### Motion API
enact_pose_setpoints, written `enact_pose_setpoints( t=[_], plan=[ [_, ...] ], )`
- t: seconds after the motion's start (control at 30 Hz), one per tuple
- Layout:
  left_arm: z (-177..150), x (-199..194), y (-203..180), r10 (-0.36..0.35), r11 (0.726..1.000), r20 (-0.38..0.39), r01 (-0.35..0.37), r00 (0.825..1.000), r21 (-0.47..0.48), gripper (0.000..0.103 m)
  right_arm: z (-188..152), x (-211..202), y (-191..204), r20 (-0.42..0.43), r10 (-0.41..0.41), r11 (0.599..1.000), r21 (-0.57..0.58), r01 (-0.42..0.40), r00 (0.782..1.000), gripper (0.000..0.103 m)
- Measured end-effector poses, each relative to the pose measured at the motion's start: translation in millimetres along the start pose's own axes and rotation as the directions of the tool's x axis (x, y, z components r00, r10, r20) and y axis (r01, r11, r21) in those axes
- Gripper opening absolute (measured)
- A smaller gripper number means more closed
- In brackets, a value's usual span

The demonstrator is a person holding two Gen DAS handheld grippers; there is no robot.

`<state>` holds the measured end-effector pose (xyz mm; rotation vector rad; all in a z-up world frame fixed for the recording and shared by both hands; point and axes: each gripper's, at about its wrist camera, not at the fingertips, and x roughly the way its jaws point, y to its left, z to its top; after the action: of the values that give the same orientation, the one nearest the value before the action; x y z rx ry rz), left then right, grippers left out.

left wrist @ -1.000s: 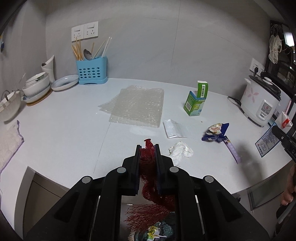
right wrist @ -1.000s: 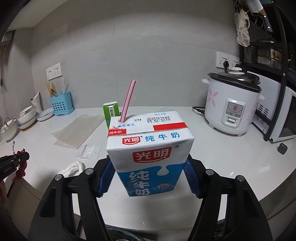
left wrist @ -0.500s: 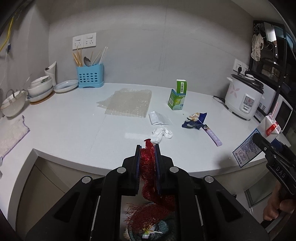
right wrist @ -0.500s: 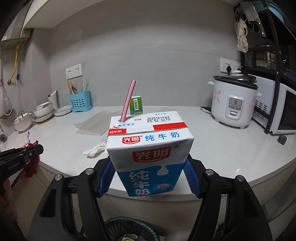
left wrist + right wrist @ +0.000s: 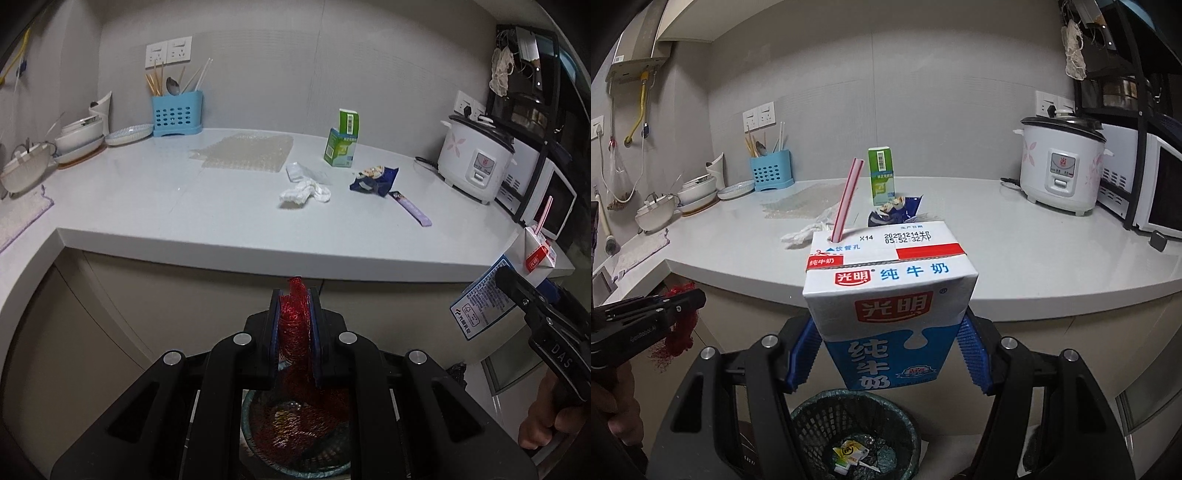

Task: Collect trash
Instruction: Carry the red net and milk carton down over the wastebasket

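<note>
Gripping a bunched red mesh net between its blue pads, the left gripper has its jaws nearly together w/ only the net's thickness btwn them; the net pokes out above the fingertips and its loose end trails down under the gripper toward the dark mesh trash bin on the floor, which sits directly below both tools and in front of the counter's cabinet. The right gripper stands abt half wide, pads pressed on both sides of a blue-and-white milk carton held upright, red-and-white straw sticking up at a slight tilt from the top hole; carton hangs right over the bin, off the counter edge. Bin already has a few scraps inside, incl. a yellowish wrapper. Still lying on the white counter: a crumpled white tissue, a small clear plastic bag just behind it, a sheet of bubble wrap further back, a green box standing upright w/ flap open, a blue snack wrapper and a purple strip wrapper near it. A white rice cooker stands at right, a blue utensil holder and stacked bowls at left rear. In the left view a person's hand shows at the right edge on the other tool's handle.
</note>
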<state>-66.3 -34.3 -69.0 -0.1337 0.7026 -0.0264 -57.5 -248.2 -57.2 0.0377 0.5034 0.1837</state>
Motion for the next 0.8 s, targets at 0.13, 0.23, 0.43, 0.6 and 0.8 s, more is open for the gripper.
enact_pose_setpoints(
  t=[0.13, 0.23, 0.43, 0.6, 0.8],
  plan=[
    [-23.2, 9.8, -5.1, -0.001, 1.000, -0.034, 0.002, 0.999, 0.025, 0.013, -25.6, 6.8, -4.7, -0.038, -0.007, 1.000, -0.008, 0.006, 0.999, 0.063],
    [-36.8, 16.8, -5.9, -0.010, 1.000, -0.050, 0.012, 0.999, 0.029, 0.013, -44.2, 13.5, -7.9, -0.068, -0.008, 1.000, -0.004, 0.008, 0.998, 0.063],
    [-67.4, 44.2, -7.9, -0.040, 0.998, -0.087, 0.044, 0.995, 0.038, 0.013, -83.2, 38.5, -7.3, -0.147, 0.007, 1.000, -0.003, -0.008, 0.989, 0.063],
    [-94.8, 75.7, -6.4, -0.051, 0.997, -0.139, 0.057, 0.989, 0.042, 0.013, -107.6, 59.4, -6.1, -0.201, 0.054, 0.998, 0.022, -0.051, 0.978, 0.063],
    [-125.2, 116.5, -2.4, -0.049, 0.997, -0.215, 0.060, 0.975, 0.043, 0.013, -140.4, 90.4, -4.1, -0.277, 0.052, 0.999, 0.017, -0.049, 0.959, 0.063]
  ],
)
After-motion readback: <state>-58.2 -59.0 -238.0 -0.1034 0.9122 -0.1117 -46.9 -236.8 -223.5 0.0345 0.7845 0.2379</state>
